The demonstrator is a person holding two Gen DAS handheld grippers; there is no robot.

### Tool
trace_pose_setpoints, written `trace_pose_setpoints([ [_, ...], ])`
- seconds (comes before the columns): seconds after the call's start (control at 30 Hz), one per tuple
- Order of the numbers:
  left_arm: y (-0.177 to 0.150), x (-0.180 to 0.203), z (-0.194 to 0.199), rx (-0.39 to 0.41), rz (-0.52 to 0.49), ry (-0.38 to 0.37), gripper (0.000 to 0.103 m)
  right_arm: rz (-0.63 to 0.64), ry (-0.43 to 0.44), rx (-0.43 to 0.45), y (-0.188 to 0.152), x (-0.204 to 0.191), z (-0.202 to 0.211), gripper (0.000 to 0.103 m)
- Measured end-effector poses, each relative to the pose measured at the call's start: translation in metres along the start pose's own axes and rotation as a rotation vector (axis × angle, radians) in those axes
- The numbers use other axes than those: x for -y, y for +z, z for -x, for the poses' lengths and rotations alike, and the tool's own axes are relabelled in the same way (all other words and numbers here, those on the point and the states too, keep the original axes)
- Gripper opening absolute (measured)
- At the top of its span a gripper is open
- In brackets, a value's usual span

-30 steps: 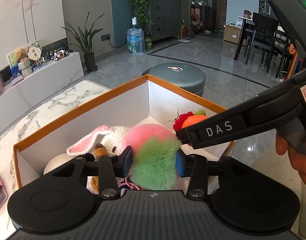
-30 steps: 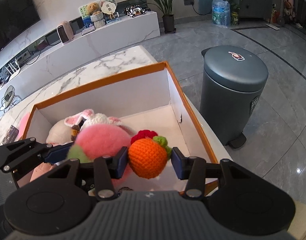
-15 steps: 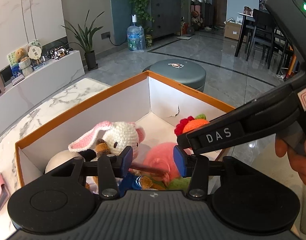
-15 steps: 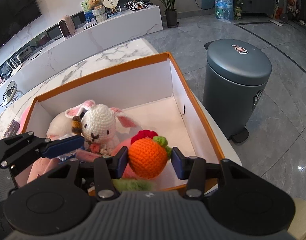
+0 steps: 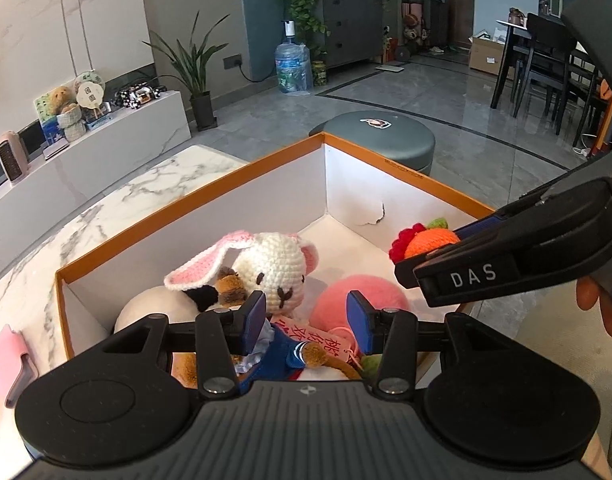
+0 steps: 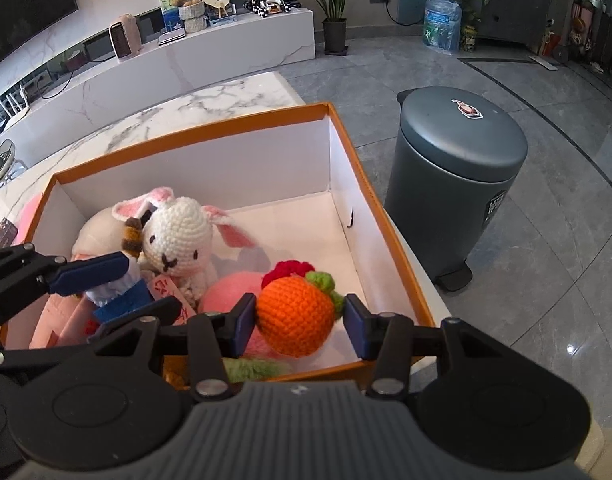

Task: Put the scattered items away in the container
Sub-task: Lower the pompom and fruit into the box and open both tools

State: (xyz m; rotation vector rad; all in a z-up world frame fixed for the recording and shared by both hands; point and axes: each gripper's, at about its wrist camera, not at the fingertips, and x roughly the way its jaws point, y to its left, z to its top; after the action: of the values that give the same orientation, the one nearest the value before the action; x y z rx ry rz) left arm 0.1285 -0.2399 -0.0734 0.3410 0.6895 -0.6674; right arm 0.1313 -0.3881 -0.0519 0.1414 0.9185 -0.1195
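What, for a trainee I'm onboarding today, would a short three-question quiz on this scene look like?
1. True or false: the left gripper is clamped on the crochet rabbit.
2. Multiple choice: what does the right gripper hold? A) a mug B) the orange crochet fruit C) a spoon
3. Short answer: what colour is the rim of the cardboard box?

Key
1. False: its jaws stand open with nothing pressed between them, and the rabbit lies in the box beyond them.
2. B
3. Orange
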Motion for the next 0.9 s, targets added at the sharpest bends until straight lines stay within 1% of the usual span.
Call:
trace_pose_setpoints([
  [0.13, 0.000, -0.001, 0.003, 0.000, 0.015, 0.010, 0.053, 0.002, 0.005, -0.005, 0.000, -0.001, 0.001, 0.051],
  [0.23, 0.000, -0.003, 0.006, -0.002, 0.029, 0.016, 0.053, 0.011, 0.006, -0.010, 0.000, -0.004, -0.001, 0.054],
  [0.37, -0.001, -0.006, 0.010, -0.009, 0.050, 0.019, 0.053, 0.021, 0.010, -0.026, 0.001, -0.006, -0.006, 0.054],
  [0.63, -0.001, -0.007, 0.012, -0.012, 0.054, 0.028, 0.053, 0.016, 0.000, -0.008, -0.002, -0.007, 0.001, 0.056],
  [0.7, -0.002, -0.006, 0.016, -0.010, 0.055, 0.032, 0.053, 0.004, 0.001, -0.005, -0.002, -0.008, 0.003, 0.059],
  [0.83, -0.004, -0.007, 0.021, -0.010, 0.067, 0.040, 0.053, -0.002, 0.001, 0.011, -0.004, -0.010, 0.010, 0.063],
  [0.9, -0.004, -0.007, 0.024, -0.010, 0.071, 0.042, 0.053, 0.000, 0.003, 0.019, -0.005, -0.012, 0.013, 0.068],
])
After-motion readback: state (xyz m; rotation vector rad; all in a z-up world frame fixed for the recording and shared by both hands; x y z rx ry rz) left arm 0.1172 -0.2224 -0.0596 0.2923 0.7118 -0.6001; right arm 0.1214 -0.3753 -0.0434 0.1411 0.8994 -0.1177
